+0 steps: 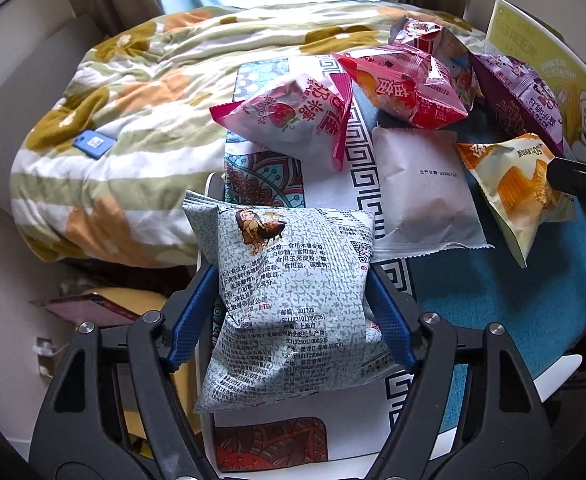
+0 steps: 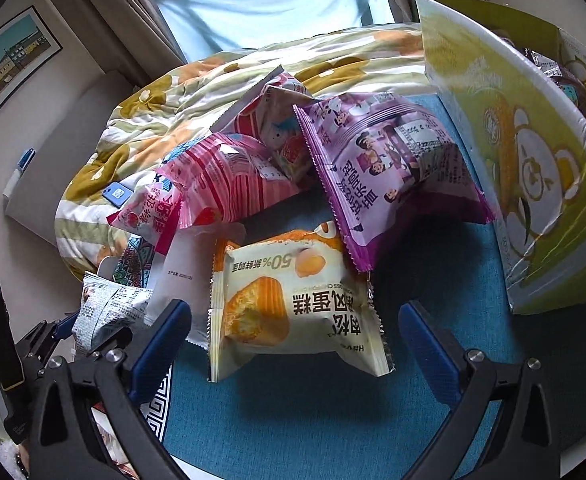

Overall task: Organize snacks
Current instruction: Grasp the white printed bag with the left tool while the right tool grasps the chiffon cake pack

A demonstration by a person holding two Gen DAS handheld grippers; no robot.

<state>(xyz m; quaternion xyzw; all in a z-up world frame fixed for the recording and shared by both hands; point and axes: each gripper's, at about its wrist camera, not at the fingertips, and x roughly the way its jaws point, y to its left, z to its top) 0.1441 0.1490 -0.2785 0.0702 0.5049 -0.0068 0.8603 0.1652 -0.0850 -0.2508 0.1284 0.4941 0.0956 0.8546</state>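
My left gripper (image 1: 293, 300) is shut on a grey speckled snack bag (image 1: 293, 304) and holds it above the patterned table edge; the bag also shows at the left of the right wrist view (image 2: 109, 312). My right gripper (image 2: 293, 320) is open, its blue fingers either side of a yellow cake packet (image 2: 293, 304) lying on the blue cloth (image 2: 313, 420). Behind it lie a purple bag (image 2: 389, 168), a pink striped bag (image 2: 229, 180) and a strawberry bag (image 1: 293, 120). A plain white packet (image 1: 425, 184) lies flat in the left wrist view.
A green-yellow cardboard box (image 2: 533, 160) with a bear print stands open at the right, with packets inside. A flowered quilt (image 1: 133, 100) covers the bed behind, with a blue card (image 1: 93, 144) on it. The table edge drops off at the left.
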